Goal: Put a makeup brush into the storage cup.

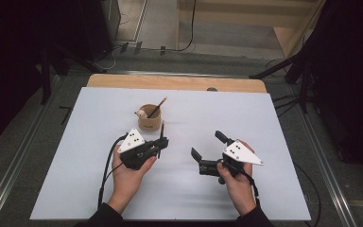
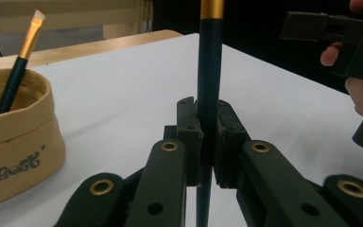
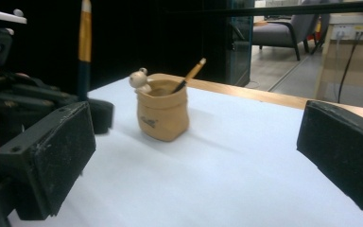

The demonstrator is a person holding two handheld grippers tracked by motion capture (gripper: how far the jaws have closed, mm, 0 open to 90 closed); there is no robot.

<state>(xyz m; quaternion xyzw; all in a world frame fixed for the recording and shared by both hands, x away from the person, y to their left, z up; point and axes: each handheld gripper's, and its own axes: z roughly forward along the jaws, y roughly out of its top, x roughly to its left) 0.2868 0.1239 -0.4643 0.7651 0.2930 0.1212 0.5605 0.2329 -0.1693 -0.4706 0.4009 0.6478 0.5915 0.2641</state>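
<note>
Black jaws of the left tool (image 2: 207, 137) are clamped tight on a dark makeup brush (image 2: 209, 71), holding it upright with its gold band up top. Just ahead and to that tool's left sits the tan fabric pouch (image 1: 149, 118) on the white table (image 1: 246, 118), one brush (image 1: 157, 109) already standing inside, so I'd say one is stowed and this one has yet to go in. Over on the other side, the right tool (image 1: 208, 146) is wide open, nothing between its pads, aimed across toward the left one. Both hands hover low over the table, wrists level.
</note>
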